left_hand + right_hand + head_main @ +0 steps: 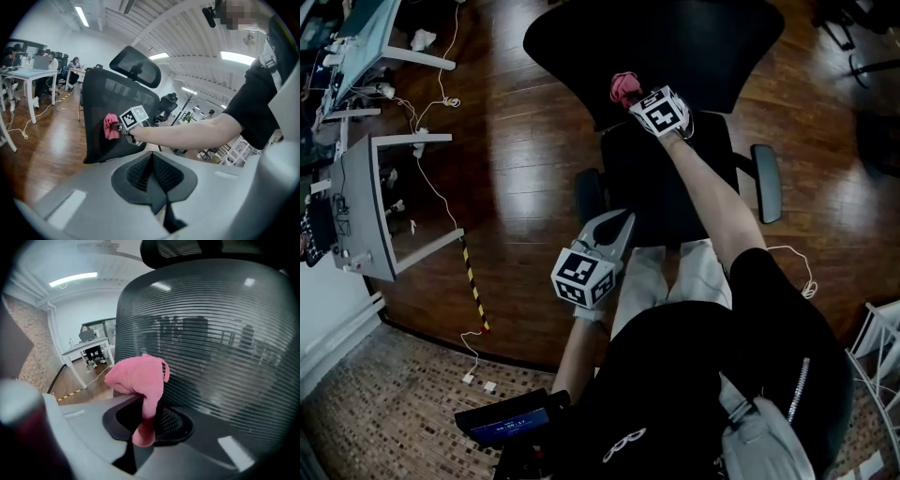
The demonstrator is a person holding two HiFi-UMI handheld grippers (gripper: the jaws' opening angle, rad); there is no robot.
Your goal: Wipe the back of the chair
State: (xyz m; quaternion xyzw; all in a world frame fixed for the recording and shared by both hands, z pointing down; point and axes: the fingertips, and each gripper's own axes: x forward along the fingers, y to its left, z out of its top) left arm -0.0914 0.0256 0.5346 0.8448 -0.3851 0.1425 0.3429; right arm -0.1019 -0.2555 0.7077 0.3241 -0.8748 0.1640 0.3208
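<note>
The black mesh chair back [675,47] fills the top of the head view, with its headrest [136,70] above it in the left gripper view. My right gripper [632,95] is shut on a bunched pink cloth [624,87] and holds it against the mesh. In the right gripper view the cloth [140,380] hangs from the shut right gripper [145,414], right in front of the mesh chair back [225,348]. My left gripper [624,218] is shut and holds nothing. It is low and back from the chair and looks at the cloth [111,126] from the side.
Two chair armrests [766,183] [588,194] flank the seat. White desks [366,197] with trailing cables stand at the left on the wood floor, beside a yellow-black tape strip [473,281]. A white rack [877,347] is at the lower right. People sit at desks [28,75] in the distance.
</note>
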